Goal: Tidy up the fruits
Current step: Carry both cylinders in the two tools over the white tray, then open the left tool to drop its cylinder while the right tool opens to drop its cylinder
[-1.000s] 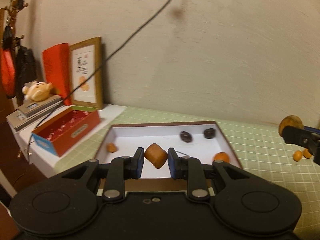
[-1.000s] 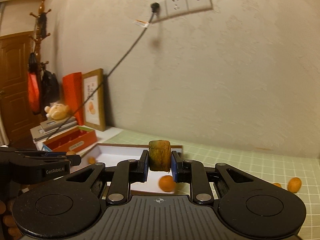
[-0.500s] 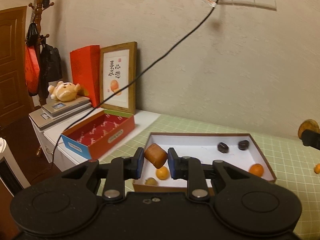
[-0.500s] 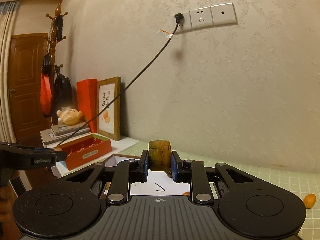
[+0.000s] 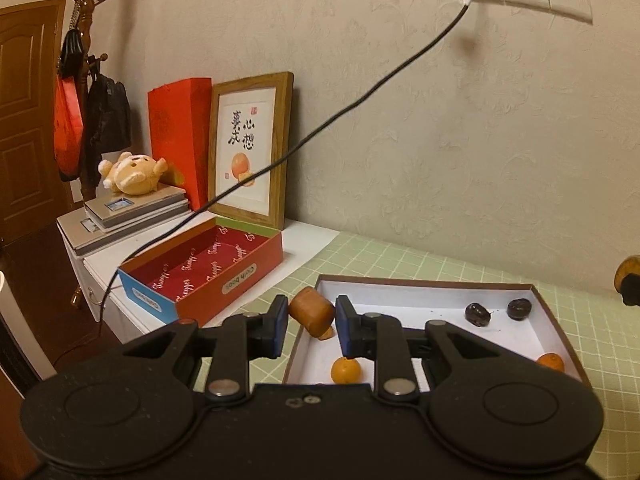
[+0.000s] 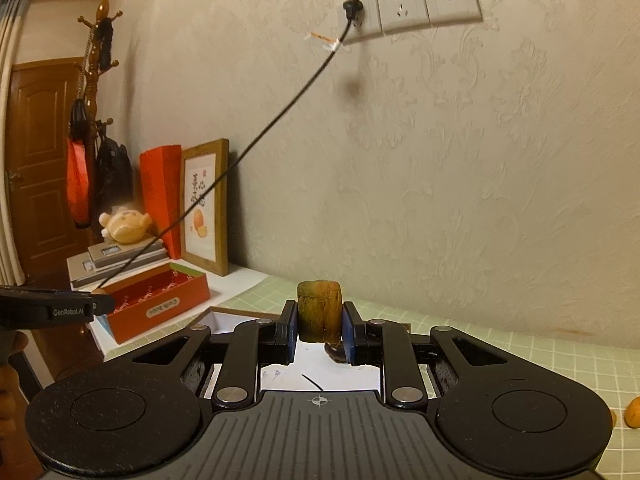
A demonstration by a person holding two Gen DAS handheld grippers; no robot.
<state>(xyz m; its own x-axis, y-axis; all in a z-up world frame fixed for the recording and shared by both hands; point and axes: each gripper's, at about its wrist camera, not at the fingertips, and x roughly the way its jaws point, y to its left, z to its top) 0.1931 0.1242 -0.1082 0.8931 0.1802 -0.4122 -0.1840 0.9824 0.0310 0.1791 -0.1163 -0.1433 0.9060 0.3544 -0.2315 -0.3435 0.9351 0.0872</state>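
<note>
My left gripper (image 5: pixel 311 316) is shut on a brown-orange barrel-shaped fruit (image 5: pixel 310 310), held above the left rim of a white tray (image 5: pixel 420 282). In the tray lie two dark fruits (image 5: pixel 478 315) and two small oranges (image 5: pixel 346 371). An empty red box (image 5: pixel 208 268) stands just left of the tray. My right gripper (image 6: pixel 320 322) is shut on a greenish-brown fruit (image 6: pixel 319 312) above the same tray (image 6: pixel 240 320), with a dark fruit (image 6: pixel 336 353) below it. The left gripper's side (image 6: pixel 56 308) shows at the left edge of the right wrist view.
A framed picture (image 5: pixel 250 148), a red bag (image 5: pixel 178 136), stacked scales with a plush toy (image 5: pixel 130 172) and a taut black cable (image 5: pixel 320 132) from the wall socket crowd the left. Green checked mat (image 5: pixel 460 264) covers the table. A loose orange (image 6: pixel 634 410) lies right.
Both grippers have moved left with their fruits still held. The left one went from over the tray's middle to its left rim, and the red box has come nearer.
</note>
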